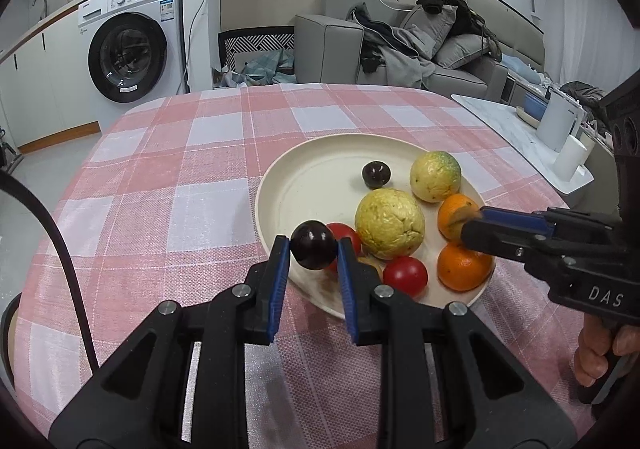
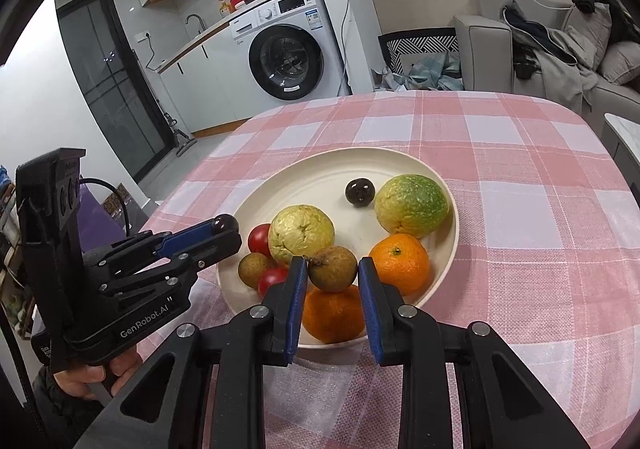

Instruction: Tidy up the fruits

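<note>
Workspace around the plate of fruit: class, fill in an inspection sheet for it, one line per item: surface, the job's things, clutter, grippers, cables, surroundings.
Surface: pink checked tablecloth covers the table.
Job's things: cream plate holds two yellow-green fruits, two oranges, two tomatoes, a dark round fruit and a brown fruit.
Clutter: nothing seen on the cloth beyond the plate.
Grippers: left gripper is shut on a dark fruit above the plate's near edge; right gripper is shut on a small brown fruit above an orange.
Cables: black cable hangs at the table's left edge.
Surroundings: washing machine, grey sofa piled with clothes.
</note>
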A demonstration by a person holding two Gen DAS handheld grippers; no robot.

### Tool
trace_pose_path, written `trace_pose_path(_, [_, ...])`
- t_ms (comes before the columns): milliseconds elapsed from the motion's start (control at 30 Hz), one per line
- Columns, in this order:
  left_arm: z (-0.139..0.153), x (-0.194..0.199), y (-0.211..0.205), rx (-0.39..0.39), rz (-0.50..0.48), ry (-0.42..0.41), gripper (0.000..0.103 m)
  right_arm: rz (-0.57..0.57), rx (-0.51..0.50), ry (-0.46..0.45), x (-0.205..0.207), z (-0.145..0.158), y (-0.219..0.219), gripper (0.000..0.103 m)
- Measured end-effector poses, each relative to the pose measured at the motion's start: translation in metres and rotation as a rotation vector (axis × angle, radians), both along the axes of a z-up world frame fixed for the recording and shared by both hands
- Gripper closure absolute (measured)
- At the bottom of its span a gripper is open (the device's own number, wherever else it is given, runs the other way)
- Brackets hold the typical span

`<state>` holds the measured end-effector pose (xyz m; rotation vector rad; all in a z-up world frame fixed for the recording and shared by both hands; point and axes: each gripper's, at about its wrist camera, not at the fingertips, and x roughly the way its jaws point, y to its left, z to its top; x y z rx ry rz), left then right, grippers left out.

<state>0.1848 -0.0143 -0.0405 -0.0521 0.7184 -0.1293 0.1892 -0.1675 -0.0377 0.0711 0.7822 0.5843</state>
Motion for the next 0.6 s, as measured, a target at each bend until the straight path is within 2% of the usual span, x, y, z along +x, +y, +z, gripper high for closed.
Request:
trace_pose_path(100, [0.002, -0.005, 0.000, -0.002, -0.001, -0.011, 0.080, -0.002, -0.014, -0.023, -0.004, 0.002, 0.001, 0.069])
trace_pose_path(167, [0.004, -0.009, 0.001, 0.005, 0.013, -0.014, 0.071, -0.011, -0.021, -0.044, -0.007, 0.005, -0.001, 0.057])
trace_pose_path(200, [0.006, -0.012, 0.002, 0.005, 0.024, -0.022, 0.061, -0.012, -0.024, -0.055, -0.009, 0.006, -0.003, 0.055])
trace_pose_path(233, [0.008, -0.017, 0.003, 0.003, 0.029, -0.035, 0.050, -0.011, -0.031, -0.065, -0.011, 0.007, -0.004, 0.049])
trace_pose_path(267, [0.011, -0.021, 0.004, 0.000, 0.033, -0.048, 0.044, -0.011, -0.043, -0.075, -0.014, 0.007, -0.005, 0.043])
trace_pose_path(300, [0.014, -0.025, 0.005, -0.003, 0.036, -0.061, 0.032, -0.011, -0.057, -0.085, -0.016, 0.007, -0.006, 0.038])
trace_pose_path(333, [0.017, -0.029, 0.006, -0.008, 0.040, -0.077, 0.020, -0.014, -0.065, -0.095, -0.018, 0.008, -0.007, 0.028])
trace_pose_path(367, [0.020, -0.035, 0.007, -0.015, 0.046, -0.095, 0.017, -0.018, -0.064, -0.105, -0.021, 0.008, -0.009, 0.015])
trace_pose_path(433, [0.026, -0.044, 0.010, -0.033, 0.045, -0.128, 0.009, -0.022, -0.044, -0.121, -0.026, 0.010, -0.015, 0.002])
trace_pose_path(500, [0.030, -0.053, 0.013, -0.044, 0.052, -0.147, 0.001, -0.026, -0.024, -0.143, -0.031, 0.013, -0.021, 0.000])
trace_pose_path(600, [0.033, -0.065, 0.016, -0.063, 0.051, -0.172, 0.001, -0.028, -0.025, -0.185, -0.039, 0.017, -0.027, 0.000])
